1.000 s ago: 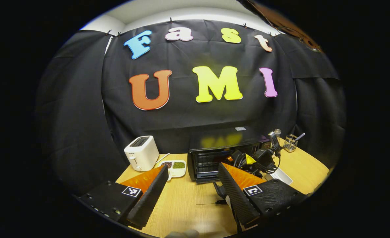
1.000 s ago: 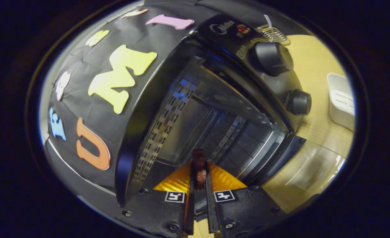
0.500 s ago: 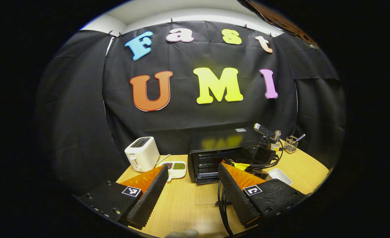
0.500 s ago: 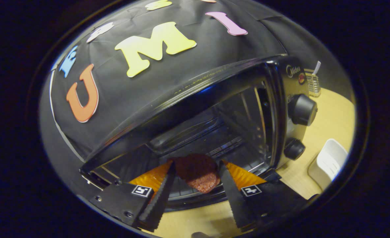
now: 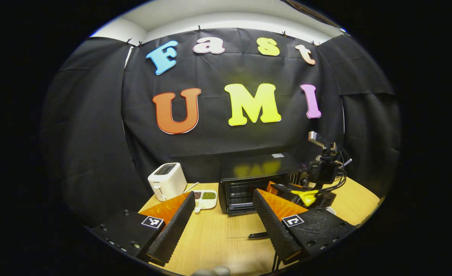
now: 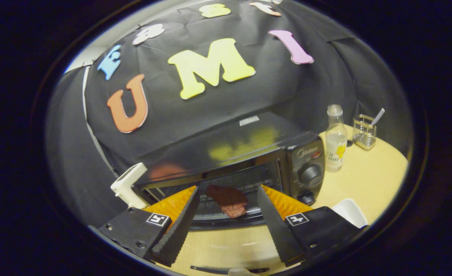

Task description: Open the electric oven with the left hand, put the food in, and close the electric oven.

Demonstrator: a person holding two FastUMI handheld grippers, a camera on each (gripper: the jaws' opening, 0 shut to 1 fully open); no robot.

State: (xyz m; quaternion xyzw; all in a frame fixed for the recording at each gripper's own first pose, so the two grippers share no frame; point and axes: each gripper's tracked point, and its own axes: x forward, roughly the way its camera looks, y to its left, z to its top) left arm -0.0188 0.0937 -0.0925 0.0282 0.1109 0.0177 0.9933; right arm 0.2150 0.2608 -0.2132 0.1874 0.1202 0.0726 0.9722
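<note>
The black electric oven (image 6: 249,153) stands with its door folded down flat toward me, and the door's handle (image 6: 226,270) is at the bottom edge. A reddish-brown slice of food (image 6: 228,199) lies on the oven's rack, partly over its front. My right gripper (image 6: 228,189) is open just in front of the oven mouth, apart from the food. In the left gripper view the oven (image 5: 249,184) is farther off, with the right gripper (image 5: 306,193) at its right side. My left gripper (image 5: 223,193) hangs open above the table, holding nothing.
A white toaster (image 5: 167,180) and a small dish of beans (image 5: 205,197) sit left of the oven. Right of it are a clear bottle (image 6: 335,140), a wire holder (image 6: 364,132) and a white dish (image 6: 350,212). The wooden table (image 5: 210,241) reaches the black wall.
My right gripper opened, let go of the food on the rack, and drew back from the oven. The left gripper has barely moved.
</note>
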